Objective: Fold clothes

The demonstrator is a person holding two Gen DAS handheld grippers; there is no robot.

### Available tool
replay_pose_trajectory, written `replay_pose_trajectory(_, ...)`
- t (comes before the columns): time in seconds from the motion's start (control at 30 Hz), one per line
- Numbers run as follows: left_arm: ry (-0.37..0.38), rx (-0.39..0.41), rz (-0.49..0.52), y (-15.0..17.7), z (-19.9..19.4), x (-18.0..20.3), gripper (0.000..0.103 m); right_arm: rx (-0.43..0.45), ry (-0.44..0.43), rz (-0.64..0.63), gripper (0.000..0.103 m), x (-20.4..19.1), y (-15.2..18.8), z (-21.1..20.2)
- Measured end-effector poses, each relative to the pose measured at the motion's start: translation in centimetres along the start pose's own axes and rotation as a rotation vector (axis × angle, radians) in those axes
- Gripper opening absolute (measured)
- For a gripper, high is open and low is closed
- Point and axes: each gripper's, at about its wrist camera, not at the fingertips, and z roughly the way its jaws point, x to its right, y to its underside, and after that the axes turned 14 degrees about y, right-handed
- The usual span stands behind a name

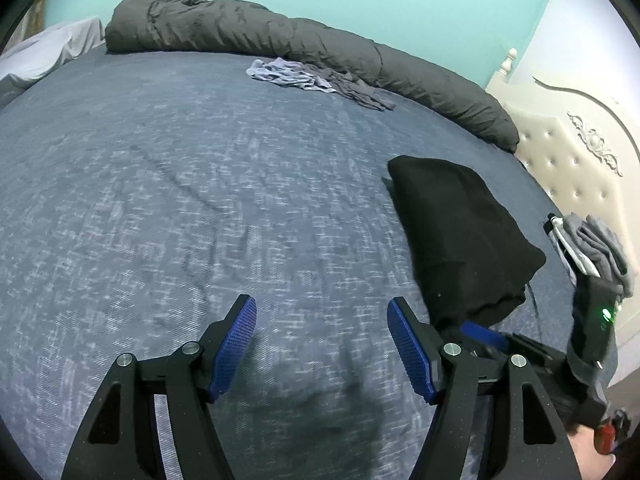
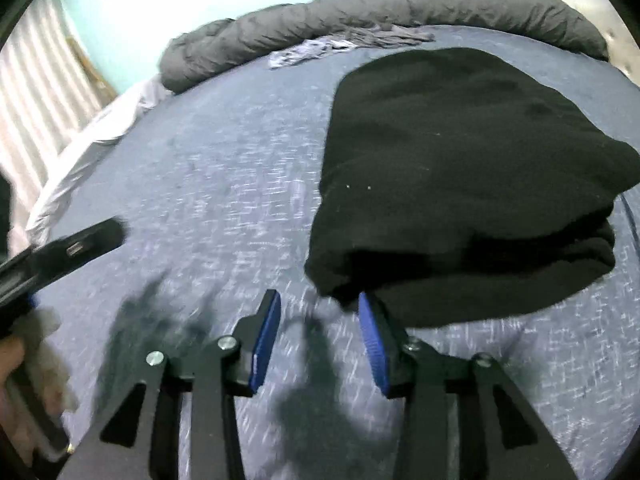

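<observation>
A folded black garment (image 1: 460, 236) lies on the blue bed sheet (image 1: 200, 200) at the right; it fills the upper right of the right wrist view (image 2: 460, 168). My left gripper (image 1: 322, 314) is open and empty above bare sheet, left of the garment. My right gripper (image 2: 320, 308) is open and empty, its right pad (image 2: 370, 336) at the garment's near corner; I cannot tell whether it touches. The right gripper's body (image 1: 592, 340) shows in the left wrist view. A crumpled grey-lilac garment (image 1: 312, 80) lies at the far side of the bed, also in the right wrist view (image 2: 344, 46).
A rolled dark grey duvet (image 1: 300, 44) runs along the far edge by the teal wall. A white pillow (image 1: 48, 52) lies far left. A cream tufted headboard (image 1: 572, 148) stands at right. The left gripper's body (image 2: 60, 256) is at left in the right wrist view.
</observation>
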Motion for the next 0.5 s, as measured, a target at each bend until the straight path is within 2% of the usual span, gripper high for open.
replay_pose_trajectory(0.2, -0.011, 0.007, -0.019, 0.5, -1.4, -1.4, 0.072, -0.004, 0.06, 0.035, 0.04, -1.0, -1.3, 1.5)
replay_pose_trajectory(0.23, -0.013, 0.007, -0.022, 0.6, -1.5, -1.6, 0.072, -0.004, 0.069, 0.03, 0.037, -1.1, -1.4, 1.6)
replay_pose_trajectory(0.27, -0.013, 0.008, -0.023, 0.6, -1.7, -1.6, 0.072, -0.004, 0.079, 0.03, 0.023, -1.0, -1.4, 1.6)
replay_pose_trajectory(0.3, -0.014, 0.009, -0.023, 0.6, -1.8, -1.6, 0.072, -0.004, 0.087, 0.029, 0.015, -1.0, -1.4, 1.7)
replay_pose_trajectory(0.37, -0.014, 0.012, -0.025, 0.7, -2.0, -1.6, 0.072, -0.001, 0.082, 0.022, 0.008, -1.0, -1.2, 1.4)
replay_pose_trajectory(0.5, -0.014, 0.021, -0.025, 0.8, -2.5, -1.4, 0.072, 0.014, 0.071, 0.009, 0.006, -0.8, -0.7, 0.5)
